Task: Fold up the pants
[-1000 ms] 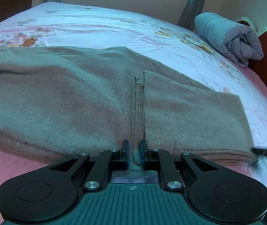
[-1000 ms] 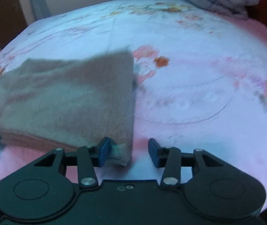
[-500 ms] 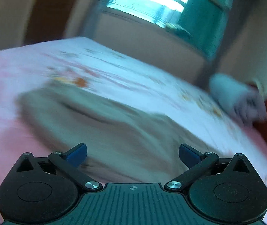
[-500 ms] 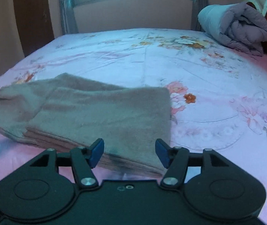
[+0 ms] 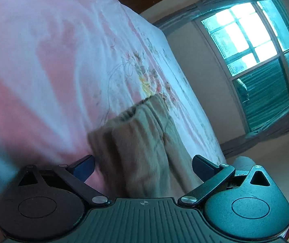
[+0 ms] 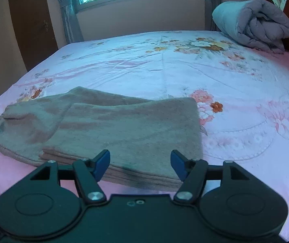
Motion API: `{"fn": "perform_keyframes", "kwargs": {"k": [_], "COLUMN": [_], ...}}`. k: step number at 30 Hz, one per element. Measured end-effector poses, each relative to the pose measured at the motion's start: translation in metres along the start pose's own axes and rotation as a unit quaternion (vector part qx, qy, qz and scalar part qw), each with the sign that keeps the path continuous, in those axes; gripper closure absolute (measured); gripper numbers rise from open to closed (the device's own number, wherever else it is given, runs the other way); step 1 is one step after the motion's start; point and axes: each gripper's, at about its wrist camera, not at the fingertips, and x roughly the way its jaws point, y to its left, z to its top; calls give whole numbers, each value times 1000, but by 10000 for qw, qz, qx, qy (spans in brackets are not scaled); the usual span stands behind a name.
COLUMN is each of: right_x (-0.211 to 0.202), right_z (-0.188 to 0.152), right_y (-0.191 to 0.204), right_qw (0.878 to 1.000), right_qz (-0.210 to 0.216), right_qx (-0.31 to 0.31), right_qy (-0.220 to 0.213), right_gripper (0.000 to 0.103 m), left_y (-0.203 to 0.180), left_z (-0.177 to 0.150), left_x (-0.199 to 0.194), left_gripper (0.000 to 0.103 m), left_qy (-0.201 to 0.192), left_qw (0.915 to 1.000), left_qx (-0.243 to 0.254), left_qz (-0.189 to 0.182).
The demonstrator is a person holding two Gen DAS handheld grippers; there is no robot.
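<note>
Folded pants [image 6: 112,125] on the bed [image 6: 185,64]; left gripper [image 5: 143,167] spread wide, right gripper [image 6: 140,163] just opening, both holding nothing

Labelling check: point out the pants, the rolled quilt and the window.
pants [image 6: 128,125], right wrist view, top folded layer.
rolled quilt [image 6: 254,26], right wrist view, middle of roll.
window [image 5: 262,60], left wrist view, pane.

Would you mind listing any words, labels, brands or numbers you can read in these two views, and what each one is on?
None: nothing readable appears in either view.
The pants, the floral bedsheet and the rolled quilt carry no text.
The left gripper body shows only a small crosshair mark, not lettering.
</note>
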Motion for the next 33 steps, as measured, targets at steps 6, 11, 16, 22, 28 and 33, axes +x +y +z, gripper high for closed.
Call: {"fn": "perform_keyframes", "kwargs": {"k": [6,11,16,22,28,33], "right_x": [12,32,55,92,92,83], "right_z": [8,12,2,-25,-21,-22], "right_y": [22,79,136,155,157,158], "right_qw": [10000,9968,9873,9800,9792,9799], "right_qz": [26,454,621,142,98,69], "right_qx": [5,-651,-1461,-1926,-1953,-1955], "right_qy": [-56,-100,-10,479,545,382], "right_gripper": [44,43,35,27,26,26], "left_y": [-8,-18,-58,-76,-88,-123], "left_z": [10,18,29,36,23,15], "left_x": [19,-15,-29,-39,-61,-77], "left_gripper": [69,69,69,69,69,69], "left_qy": [-161,-347,-346,-315,-318,-362], "left_qw": [9986,9975,9932,9895,9878,9810], "left_qx": [408,308,819,1206,1338,1726], "left_qz": [311,-539,-746,-730,-732,-809]}}
